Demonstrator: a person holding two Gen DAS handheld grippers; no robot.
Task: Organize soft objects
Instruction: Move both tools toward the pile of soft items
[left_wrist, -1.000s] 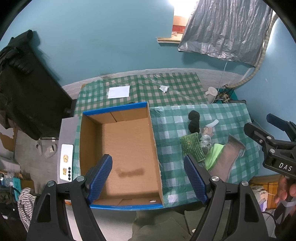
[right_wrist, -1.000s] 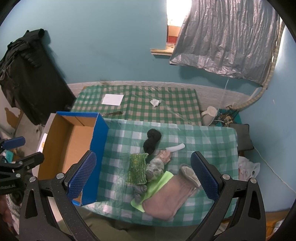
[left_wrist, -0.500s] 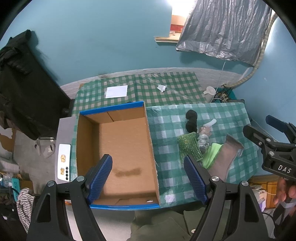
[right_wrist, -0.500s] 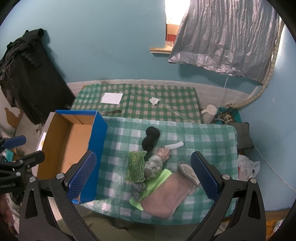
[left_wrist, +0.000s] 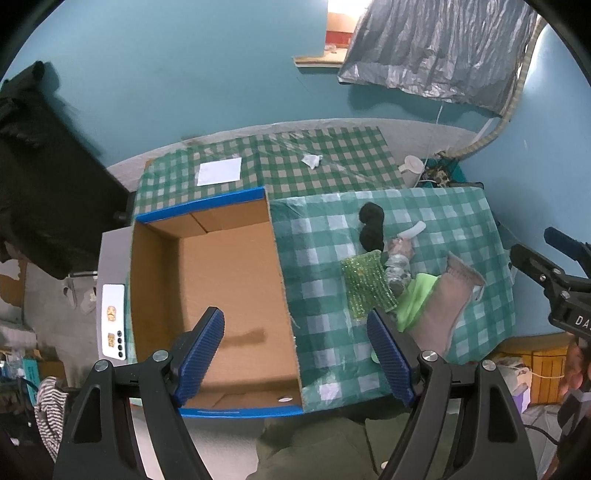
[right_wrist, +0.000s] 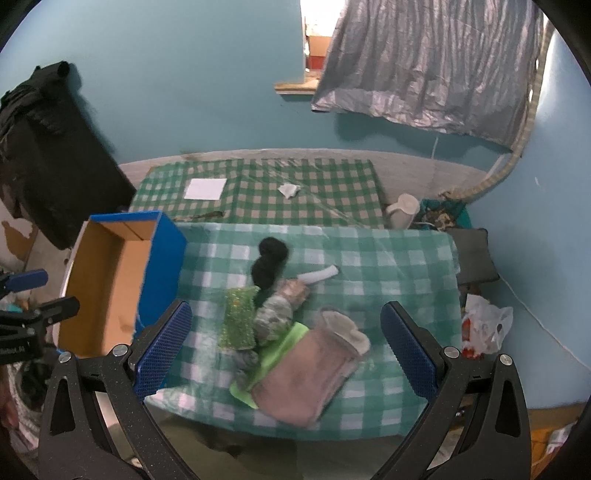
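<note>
**Presently on hand: soft goods, box, two grippers**

Left gripper (left_wrist: 295, 354): jaws wide apart, nothing between them, held high over the right wall of the cardboard box (left_wrist: 221, 280). Blue ribbed pads (left_wrist: 201, 354) in view.

Right gripper (right_wrist: 284, 347): jaws wide apart, nothing held, raised above the pile of soft items. Somewhat blurred in this view.

Cardboard box: open-topped, blue-edged, brown inside, set at the left end of the light green checked tablecloth (right_wrist: 388, 266).

Soft items, all lying on the checked tablecloth to the right of the box, none inside it:
- pink-beige sock (right_wrist: 310, 373), thick, cuff pointing right, lying over a lime green cloth (right_wrist: 284, 343);
- sparkly green knitted piece (right_wrist: 240, 321), flat, nearest the box;
- grey mottled sock (right_wrist: 273, 317), touching the knitted piece;
- black bundled sock (right_wrist: 269, 262), at the far end of the pile;
- white sock (right_wrist: 319, 275), just beside the black one.

Further back, on a darker checked cloth (right_wrist: 332, 192): white paper sheet (right_wrist: 205, 188), crumpled white scrap (right_wrist: 289, 190).
</note>
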